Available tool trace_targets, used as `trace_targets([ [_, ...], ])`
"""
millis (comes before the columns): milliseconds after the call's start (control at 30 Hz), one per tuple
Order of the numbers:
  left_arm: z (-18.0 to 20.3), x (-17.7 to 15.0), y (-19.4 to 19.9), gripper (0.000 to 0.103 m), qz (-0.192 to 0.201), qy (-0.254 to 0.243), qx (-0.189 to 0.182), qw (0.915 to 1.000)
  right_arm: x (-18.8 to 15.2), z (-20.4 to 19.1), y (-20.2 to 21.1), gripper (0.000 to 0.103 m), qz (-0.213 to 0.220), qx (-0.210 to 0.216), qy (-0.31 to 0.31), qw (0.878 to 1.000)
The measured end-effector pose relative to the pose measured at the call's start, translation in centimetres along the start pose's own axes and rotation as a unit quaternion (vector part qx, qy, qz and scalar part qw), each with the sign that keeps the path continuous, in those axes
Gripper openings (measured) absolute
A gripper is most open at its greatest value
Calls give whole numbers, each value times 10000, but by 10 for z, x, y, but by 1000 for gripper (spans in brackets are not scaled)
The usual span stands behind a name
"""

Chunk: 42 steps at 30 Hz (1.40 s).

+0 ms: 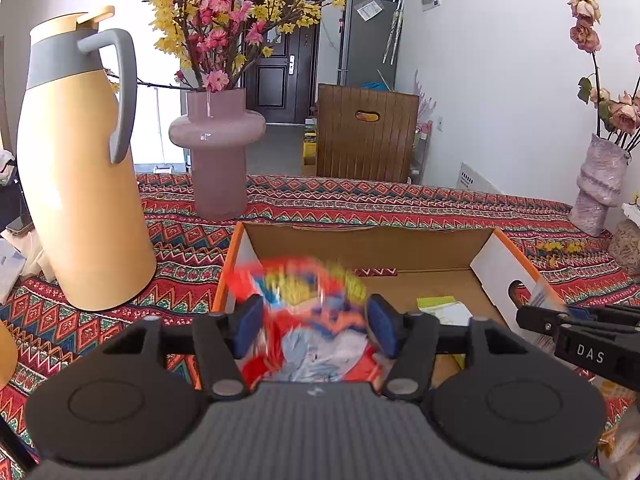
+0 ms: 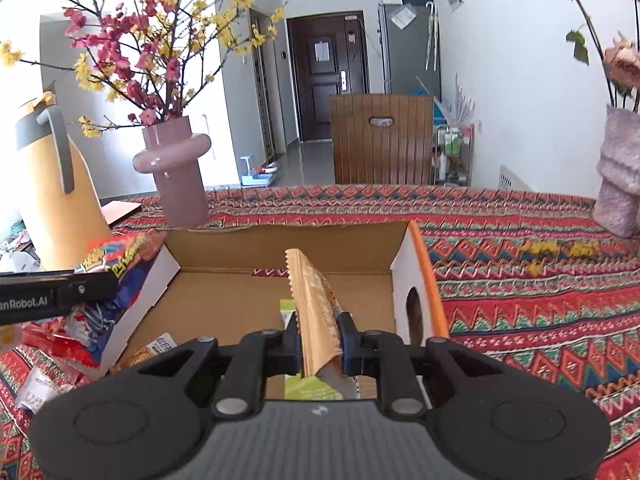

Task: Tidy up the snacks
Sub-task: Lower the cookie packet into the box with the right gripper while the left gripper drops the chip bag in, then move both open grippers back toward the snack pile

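Observation:
An open cardboard box (image 1: 360,240) with an orange rim stands on the patterned tablecloth; it also shows in the right wrist view (image 2: 280,240). My left gripper (image 1: 316,320) is shut on a blurred red, blue and yellow snack bag (image 1: 304,308), held over the box's left wall. That bag shows in the right wrist view (image 2: 116,264) at the left. My right gripper (image 2: 320,340) is shut on a tan snack packet (image 2: 316,312), held upright over the box. A green and white packet (image 1: 444,310) lies on the box floor, also seen under the right gripper (image 2: 312,390).
A yellow thermos jug (image 1: 80,168) stands left of the box. A pink vase (image 1: 218,148) with flowering branches stands behind it. A textured vase (image 1: 598,188) stands at the far right. More snack packets (image 2: 44,384) lie left of the box. A wooden chair (image 1: 366,136) is beyond the table.

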<state>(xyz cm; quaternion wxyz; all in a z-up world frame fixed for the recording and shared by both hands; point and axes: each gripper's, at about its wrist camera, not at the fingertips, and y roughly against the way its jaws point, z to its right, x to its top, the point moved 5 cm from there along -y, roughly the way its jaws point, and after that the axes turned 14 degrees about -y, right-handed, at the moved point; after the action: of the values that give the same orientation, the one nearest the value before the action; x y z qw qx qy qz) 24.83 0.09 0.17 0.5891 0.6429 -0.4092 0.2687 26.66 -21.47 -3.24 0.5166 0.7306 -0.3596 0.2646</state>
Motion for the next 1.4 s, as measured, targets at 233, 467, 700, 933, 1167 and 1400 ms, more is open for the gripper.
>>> trace_targets([
  [233, -7, 0, 23, 103, 383, 74, 86, 9992, -1, 6, 17, 101, 272, 153, -206, 9993],
  [467, -10, -12, 52, 103, 538, 146, -51, 9984, -10, 11, 53, 103, 545, 181, -146, 9982],
  [700, -17, -41, 77, 103, 546, 180, -9, 9983, -34, 35, 86, 103, 701, 4, -159, 9974],
  [933, -28, -81, 95, 103, 398, 200, -19, 9990, -63, 61, 117, 103, 880, -449, -58, 9951],
  [1167, -33, -117, 101, 103, 116, 224, -64, 9997, -96, 89, 126, 103, 402, -952, -76, 9946],
  [1400, -33, -125, 104, 103, 52, 255, -98, 9996, -116, 112, 112, 103, -65, -1253, -407, 9913],
])
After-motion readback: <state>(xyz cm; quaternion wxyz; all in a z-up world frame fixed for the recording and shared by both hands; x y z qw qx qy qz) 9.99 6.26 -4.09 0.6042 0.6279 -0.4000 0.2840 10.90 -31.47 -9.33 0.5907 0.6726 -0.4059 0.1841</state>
